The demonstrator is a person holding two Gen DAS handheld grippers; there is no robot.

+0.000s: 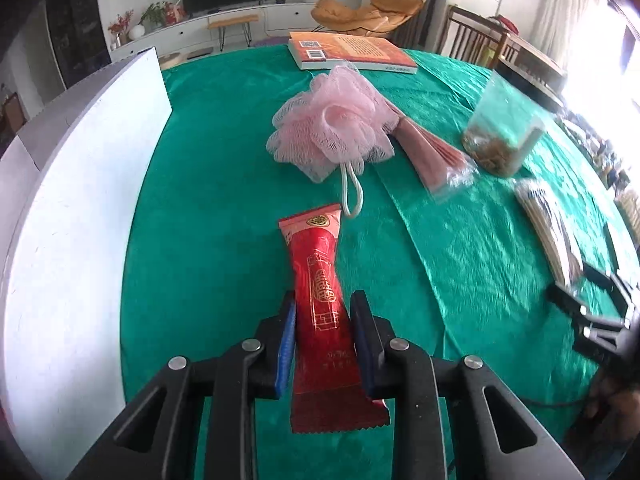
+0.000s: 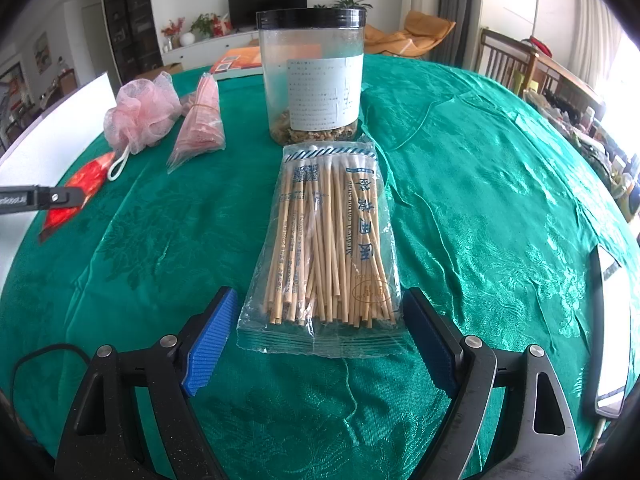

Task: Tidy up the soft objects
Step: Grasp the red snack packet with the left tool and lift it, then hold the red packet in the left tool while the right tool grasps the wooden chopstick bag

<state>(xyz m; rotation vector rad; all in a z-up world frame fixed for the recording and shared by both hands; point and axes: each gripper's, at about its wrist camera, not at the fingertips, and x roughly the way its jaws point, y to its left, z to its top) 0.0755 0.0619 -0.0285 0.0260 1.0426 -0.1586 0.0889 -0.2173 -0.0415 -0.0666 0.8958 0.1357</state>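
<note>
Fingers of the left gripper (image 1: 323, 312) were clamped on a red sachet (image 1: 320, 280), their blue pads pressing its sides near the serrated lower end while the pink-topped end pointed toward twelve o'clock in the left wrist view. At about twelve o'clock from the sachet, a pink mesh bath pouf (image 1: 332, 128) lay on the green tablecloth (image 1: 224, 200), its white cord loop trailing down nearly to the sachet's top edge. Just beside the pouf, at its three o'clock, lay a clear bag of pink strips (image 1: 428, 148), and farther toward two o'clock stood a clear jar (image 1: 504, 128) (black-lidded, with brownish contents at the bottom). An orange book (image 1: 352, 52) rested at the far edge of the cloth, and a white board (image 1: 80, 200) stood along the nine o'clock side. The right gripper (image 2: 320, 328) was spread wide, its pads standing either side of the near end of a packet of cotton swabs (image 2: 328, 248) without touching it. The packet lay flat on the cloth, its far end close to the jar at twelve o'clock.
</note>
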